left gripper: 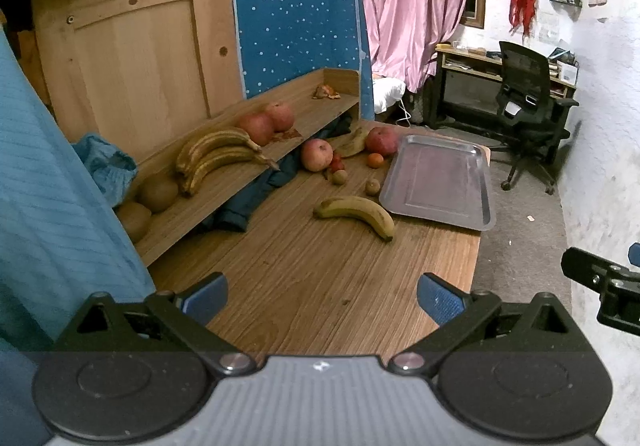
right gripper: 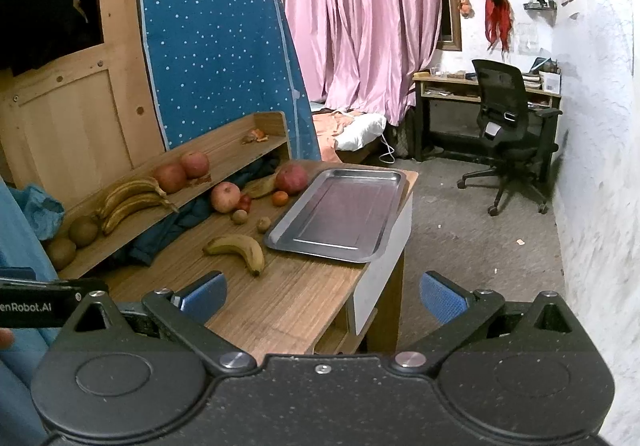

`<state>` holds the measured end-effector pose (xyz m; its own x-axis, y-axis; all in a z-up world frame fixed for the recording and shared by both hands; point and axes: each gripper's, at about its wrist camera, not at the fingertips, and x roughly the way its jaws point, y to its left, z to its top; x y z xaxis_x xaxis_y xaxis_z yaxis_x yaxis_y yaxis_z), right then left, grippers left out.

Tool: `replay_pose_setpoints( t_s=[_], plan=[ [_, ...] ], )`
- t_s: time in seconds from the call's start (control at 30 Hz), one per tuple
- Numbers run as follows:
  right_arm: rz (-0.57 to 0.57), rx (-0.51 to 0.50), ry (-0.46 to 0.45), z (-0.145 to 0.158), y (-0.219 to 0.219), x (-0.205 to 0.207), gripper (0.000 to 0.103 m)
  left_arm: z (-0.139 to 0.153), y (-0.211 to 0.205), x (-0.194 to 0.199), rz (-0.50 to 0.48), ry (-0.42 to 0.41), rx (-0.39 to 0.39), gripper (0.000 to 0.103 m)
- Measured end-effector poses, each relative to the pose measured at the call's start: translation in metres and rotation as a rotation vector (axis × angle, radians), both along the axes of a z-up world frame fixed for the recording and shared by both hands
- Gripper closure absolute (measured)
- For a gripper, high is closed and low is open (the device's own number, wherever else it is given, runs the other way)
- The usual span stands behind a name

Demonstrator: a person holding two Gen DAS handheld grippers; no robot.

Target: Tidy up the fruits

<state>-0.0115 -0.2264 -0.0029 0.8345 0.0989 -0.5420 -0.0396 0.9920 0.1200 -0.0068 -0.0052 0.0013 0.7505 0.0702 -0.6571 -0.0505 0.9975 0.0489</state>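
Note:
A steel tray (left gripper: 438, 182) (right gripper: 340, 215) lies bare at the table's far right. Left of it are a yellow banana (left gripper: 356, 213) (right gripper: 240, 248), two small kiwis (left gripper: 372, 187) (right gripper: 263, 224), an apple (left gripper: 316, 155) (right gripper: 225, 197), a small orange (left gripper: 375, 160) (right gripper: 280, 198), a pomegranate (left gripper: 382, 141) (right gripper: 292, 179) and a dark banana (left gripper: 354, 144). My left gripper (left gripper: 322, 300) hangs open over the near table, well short of the fruit. My right gripper (right gripper: 324, 298) is open too, near the table's front right edge. Both hold nothing.
A raised wooden shelf (left gripper: 224, 190) (right gripper: 168, 214) at the left carries a bunch of bananas (left gripper: 218, 160), two pomegranates (left gripper: 264, 124) and brown round fruits (left gripper: 158, 192). Dark cloth (left gripper: 256, 194) lies under it. An office chair (right gripper: 512, 142) stands on the floor to the right.

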Motion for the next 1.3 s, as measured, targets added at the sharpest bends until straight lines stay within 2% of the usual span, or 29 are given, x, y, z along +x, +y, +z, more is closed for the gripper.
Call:
replay_pose_setpoints(
  t_s=[0.5,0.83,1.03,1.17,1.3],
  plan=[
    [0.113,0.013,0.009,-0.005,-0.038,0.008,0.001,0.000,-0.019,-0.005,0.137,0.008,-0.021,0.000],
    [0.255,0.012,-0.017,-0.004,-0.091,0.022,0.001,-0.001,-0.051,-0.005,0.319,0.016,-0.053,0.000],
    [0.315,0.083,0.007,-0.006,-0.117,0.030,0.001,-0.001,-0.056,0.004,0.423,0.077,-0.083,0.000],
    [0.331,0.139,0.055,-0.014,-0.130,0.039,0.001,-0.005,-0.051,0.018,0.483,0.126,-0.100,0.000],
    [0.326,0.147,0.042,-0.017,-0.140,0.049,0.001,-0.009,-0.053,0.036,0.499,0.145,-0.092,0.000]
  ],
)
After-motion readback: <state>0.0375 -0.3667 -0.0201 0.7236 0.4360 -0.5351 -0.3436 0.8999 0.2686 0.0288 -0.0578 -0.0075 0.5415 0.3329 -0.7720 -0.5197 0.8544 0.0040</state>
